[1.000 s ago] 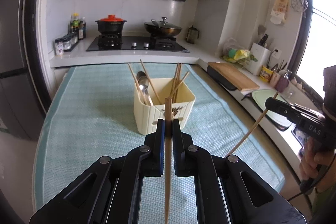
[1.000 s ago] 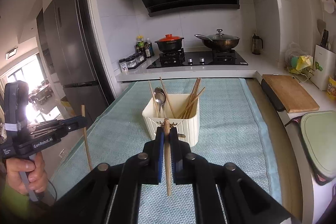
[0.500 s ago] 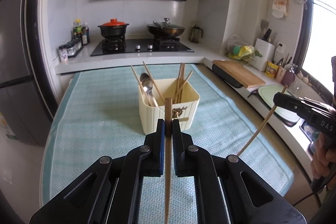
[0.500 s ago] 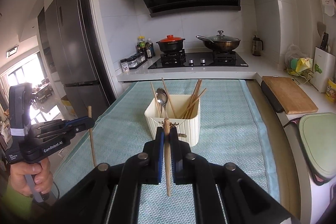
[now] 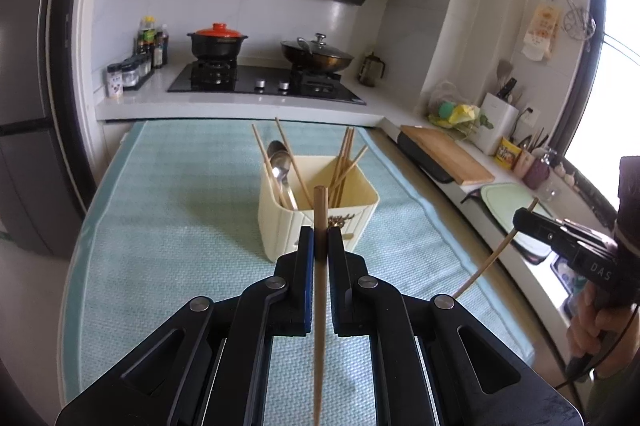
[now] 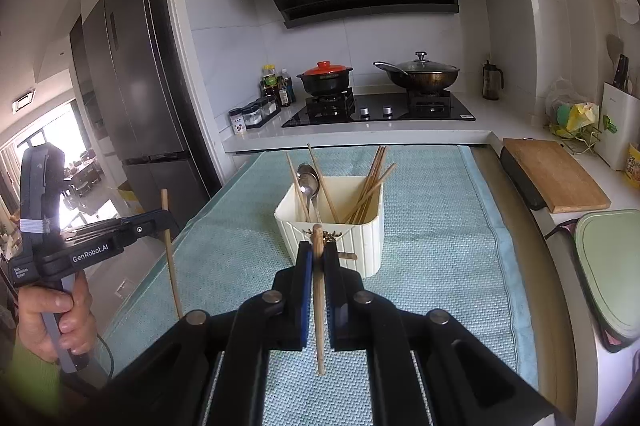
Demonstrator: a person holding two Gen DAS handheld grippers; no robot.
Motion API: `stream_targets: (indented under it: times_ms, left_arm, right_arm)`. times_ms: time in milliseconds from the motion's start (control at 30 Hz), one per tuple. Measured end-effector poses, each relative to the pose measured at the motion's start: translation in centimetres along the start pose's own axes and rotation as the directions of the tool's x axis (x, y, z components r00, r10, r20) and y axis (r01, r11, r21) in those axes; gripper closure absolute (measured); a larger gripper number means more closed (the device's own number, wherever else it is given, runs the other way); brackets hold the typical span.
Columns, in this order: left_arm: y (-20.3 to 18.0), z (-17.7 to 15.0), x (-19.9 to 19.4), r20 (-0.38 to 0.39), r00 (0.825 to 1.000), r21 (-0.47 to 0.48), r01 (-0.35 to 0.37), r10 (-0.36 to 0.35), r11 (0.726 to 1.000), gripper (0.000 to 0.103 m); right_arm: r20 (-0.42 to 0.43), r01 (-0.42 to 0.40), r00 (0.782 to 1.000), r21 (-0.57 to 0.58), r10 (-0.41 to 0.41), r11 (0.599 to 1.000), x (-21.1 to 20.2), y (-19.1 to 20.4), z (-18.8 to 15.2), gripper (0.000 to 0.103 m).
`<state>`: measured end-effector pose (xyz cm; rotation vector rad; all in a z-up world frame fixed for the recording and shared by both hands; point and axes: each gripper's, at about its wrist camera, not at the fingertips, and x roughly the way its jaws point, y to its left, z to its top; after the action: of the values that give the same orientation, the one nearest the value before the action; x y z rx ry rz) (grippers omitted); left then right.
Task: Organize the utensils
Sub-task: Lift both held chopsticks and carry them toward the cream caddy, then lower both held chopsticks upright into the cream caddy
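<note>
A cream utensil holder (image 5: 280, 226) (image 6: 360, 246) stands on the teal mat (image 5: 168, 210). It holds two spoons (image 5: 280, 162) (image 6: 308, 178) and several wooden chopsticks. My left gripper (image 5: 320, 238) is shut on one wooden chopstick (image 5: 319, 326), just short of the holder's near wall. In the right wrist view the left gripper (image 6: 166, 218) sits off the mat's left edge with its chopstick (image 6: 172, 266) upright. My right gripper (image 6: 318, 252) is shut on another chopstick (image 6: 319, 326) in front of the holder. From the left wrist view the right gripper (image 5: 520, 220) is off to the right with its chopstick (image 5: 492, 262) slanting down.
Behind the mat is a counter with a hob, a red-lidded pot (image 6: 325, 78) and a wok (image 6: 420, 74). A wooden cutting board (image 6: 552, 174) and a green board (image 6: 612, 266) lie on the right counter. A tall fridge (image 6: 132, 86) stands at the left.
The left gripper has drifted a little with its chopstick. The right gripper has stayed put. Both grips are unchanged.
</note>
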<state>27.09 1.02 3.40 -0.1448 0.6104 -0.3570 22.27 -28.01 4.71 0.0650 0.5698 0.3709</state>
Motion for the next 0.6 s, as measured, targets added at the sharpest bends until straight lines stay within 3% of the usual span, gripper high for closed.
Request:
stream_targets:
  times_ms: [267,600]
  left_arm:
    - [-0.1,5.6,-0.6,0.107,0.994,0.004,0.023,-0.023,1.0,0.098]
    - [-0.9,14.4,2.4,0.282,0.959,-0.003,0.023,-0.021,1.0,0.098]
  right_arm:
    - [0.068,0.007,0.998,-0.033,-0.005,0.999,0.0,-0.1,3.8,0.097]
    - [0.229,0.052,0.973,-0.077,-0.033,0.996,2.7,0.5,12.3,0.097]
